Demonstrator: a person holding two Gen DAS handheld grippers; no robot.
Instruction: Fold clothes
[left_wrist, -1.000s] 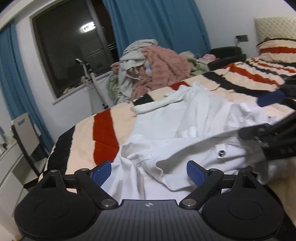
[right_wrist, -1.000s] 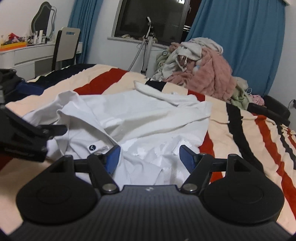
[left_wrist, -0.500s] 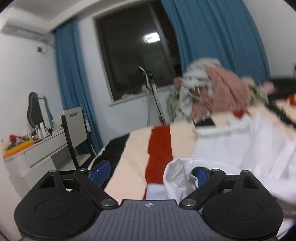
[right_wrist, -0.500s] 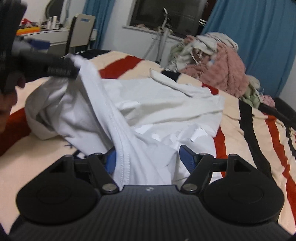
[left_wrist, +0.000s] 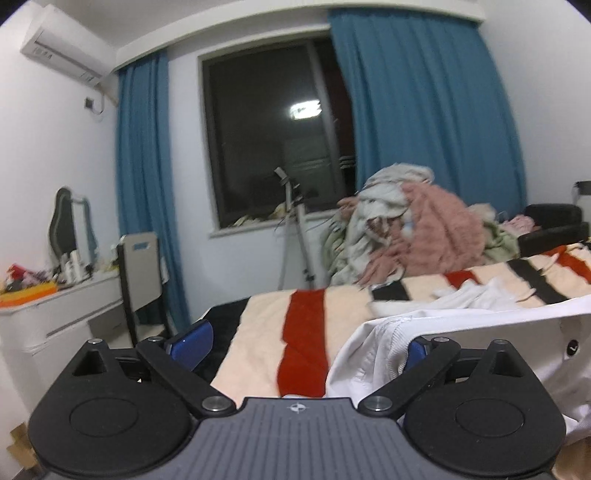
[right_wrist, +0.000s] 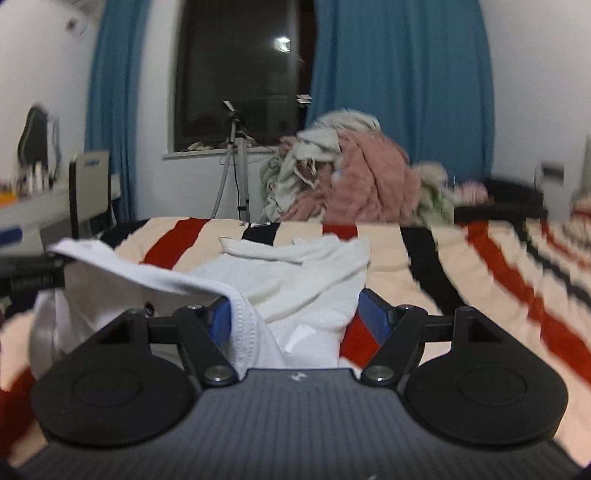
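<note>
White garment (right_wrist: 295, 273) lies crumpled on the striped bed (right_wrist: 461, 266), one edge draped over both grippers' spread, ungripping fingers (left_wrist: 190, 341). We should pinch that edge, then lift evenly.

Ahead of the tongs, a dark window (left_wrist: 273, 133) flanked by blue curtains (left_wrist: 424, 122) faces a striped bed (left_wrist: 266, 332), with a white dresser (left_wrist: 62, 314), chair (left_wrist: 142, 266) and wall air conditioner (left_wrist: 62, 48) to the left.

Clothes heap (right_wrist: 343, 173) beyond open bedspread (right_wrist: 461, 273)
</note>
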